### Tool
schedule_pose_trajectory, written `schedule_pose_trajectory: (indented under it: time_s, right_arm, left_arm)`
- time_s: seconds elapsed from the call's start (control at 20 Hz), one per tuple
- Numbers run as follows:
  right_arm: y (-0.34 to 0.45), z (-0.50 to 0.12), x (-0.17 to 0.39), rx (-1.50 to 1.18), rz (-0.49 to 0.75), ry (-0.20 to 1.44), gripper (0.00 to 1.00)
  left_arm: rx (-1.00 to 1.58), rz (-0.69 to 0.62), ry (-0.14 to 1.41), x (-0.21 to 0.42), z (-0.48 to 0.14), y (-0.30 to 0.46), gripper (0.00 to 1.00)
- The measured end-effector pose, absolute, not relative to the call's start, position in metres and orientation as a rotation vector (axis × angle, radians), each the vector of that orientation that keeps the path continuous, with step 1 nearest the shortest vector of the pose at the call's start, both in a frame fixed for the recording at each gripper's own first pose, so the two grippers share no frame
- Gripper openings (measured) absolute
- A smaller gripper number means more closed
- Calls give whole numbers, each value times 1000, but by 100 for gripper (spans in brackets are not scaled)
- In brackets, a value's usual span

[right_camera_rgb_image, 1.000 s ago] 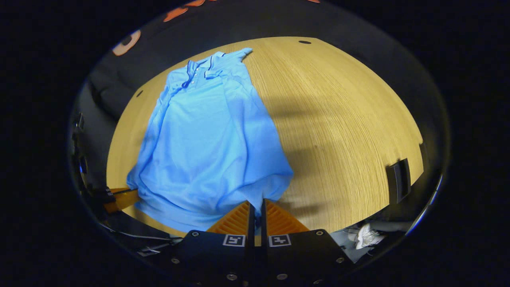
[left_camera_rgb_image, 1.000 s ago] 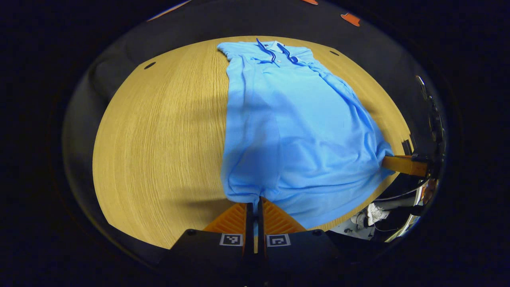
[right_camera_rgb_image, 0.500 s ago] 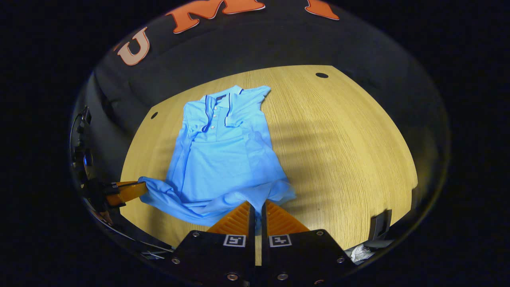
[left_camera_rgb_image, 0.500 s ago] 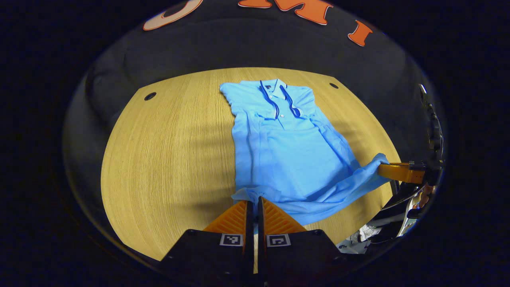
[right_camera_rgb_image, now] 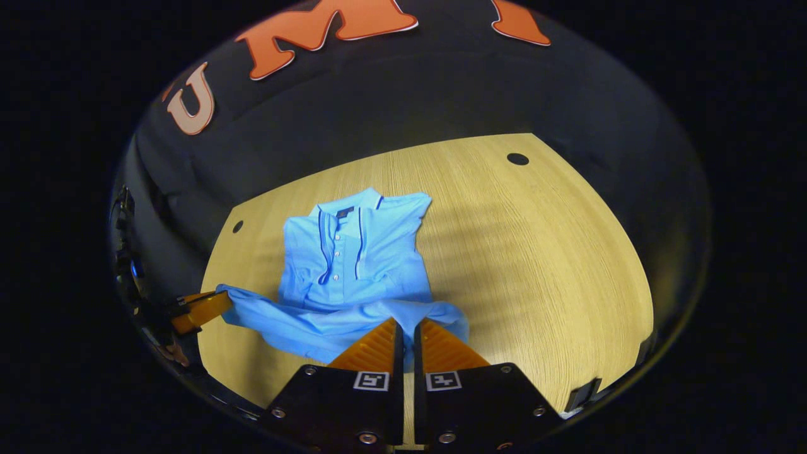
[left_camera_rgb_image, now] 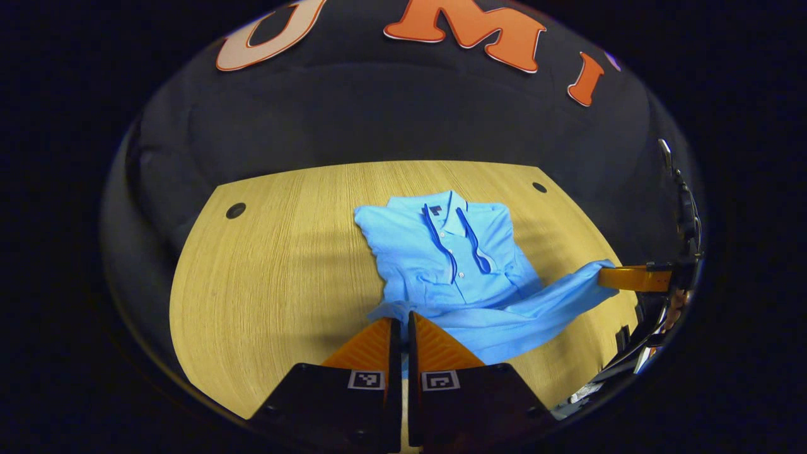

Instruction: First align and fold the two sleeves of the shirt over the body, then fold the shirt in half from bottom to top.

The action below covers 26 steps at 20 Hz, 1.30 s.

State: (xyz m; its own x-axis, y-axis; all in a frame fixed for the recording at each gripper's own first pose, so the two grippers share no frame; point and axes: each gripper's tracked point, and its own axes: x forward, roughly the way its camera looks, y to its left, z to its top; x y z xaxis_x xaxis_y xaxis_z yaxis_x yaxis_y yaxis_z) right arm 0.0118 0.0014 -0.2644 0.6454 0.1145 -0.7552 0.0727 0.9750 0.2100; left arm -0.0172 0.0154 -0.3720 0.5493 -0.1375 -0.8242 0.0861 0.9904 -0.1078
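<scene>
A light blue polo shirt [left_camera_rgb_image: 451,255] [right_camera_rgb_image: 353,252] lies on the wooden table with its collar at the far end and both sleeves folded over the body. Its bottom hem is lifted and carried over the lower body toward the collar. My left gripper [left_camera_rgb_image: 399,320] is shut on the hem's left corner. My right gripper [right_camera_rgb_image: 407,321] is shut on the hem's right corner. In the left gripper view the right gripper [left_camera_rgb_image: 602,275] holds the hem at the right edge. In the right gripper view the left gripper [right_camera_rgb_image: 224,301] pinches the hem at the left.
The wooden table [left_camera_rgb_image: 271,271] [right_camera_rgb_image: 542,252] has small round holes near its far corners [left_camera_rgb_image: 236,210] [right_camera_rgb_image: 517,159]. The booth's black cloth wall stands right behind the table. A dark clip [right_camera_rgb_image: 583,392] sits at the table's near right edge.
Both grippers have lifted the hem and carried it forward toward the collar. The lower body is now covered by the raised fold, and less of the shirt lies flat.
</scene>
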Motion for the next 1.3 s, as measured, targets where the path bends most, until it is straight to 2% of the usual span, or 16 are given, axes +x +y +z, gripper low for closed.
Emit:
schedule_pose_trajectory:
  time_s: [0.45, 0.7, 1.0, 1.05, 1.1, 1.15, 1.2, 1.25, 1.3]
  right_arm:
    - [8, -253, 128, 262, -15, 837, 7]
    - [17, -268, 194, 252, -30, 841, 7]
    - [27, -282, 229, 333, -70, 868, 7]
    - [29, -284, 227, 344, -68, 876, 9]
    - [29, -280, 226, 336, -58, 873, 16]
    - [29, -281, 225, 309, -55, 858, 27]
    - [28, -279, 225, 277, -51, 840, 49]
    - [28, -274, 219, 253, -40, 830, 54]
    - [28, -266, 213, 241, -26, 820, 76]
  left_arm:
    - [-62, -151, 928, 102, -390, 38, 8]
    - [-52, -140, 924, 149, -411, 57, 8]
    - [-55, -152, 891, 192, -421, 59, 8]
    - [-45, -155, 886, 196, -421, 59, 7]
    - [-42, -172, 891, 191, -419, 57, 11]
    - [-47, -180, 893, 191, -419, 54, 33]
    - [-54, -175, 890, 188, -414, 55, 55]
    - [-65, -168, 889, 183, -402, 55, 78]
    - [-72, -156, 889, 181, -405, 54, 100]
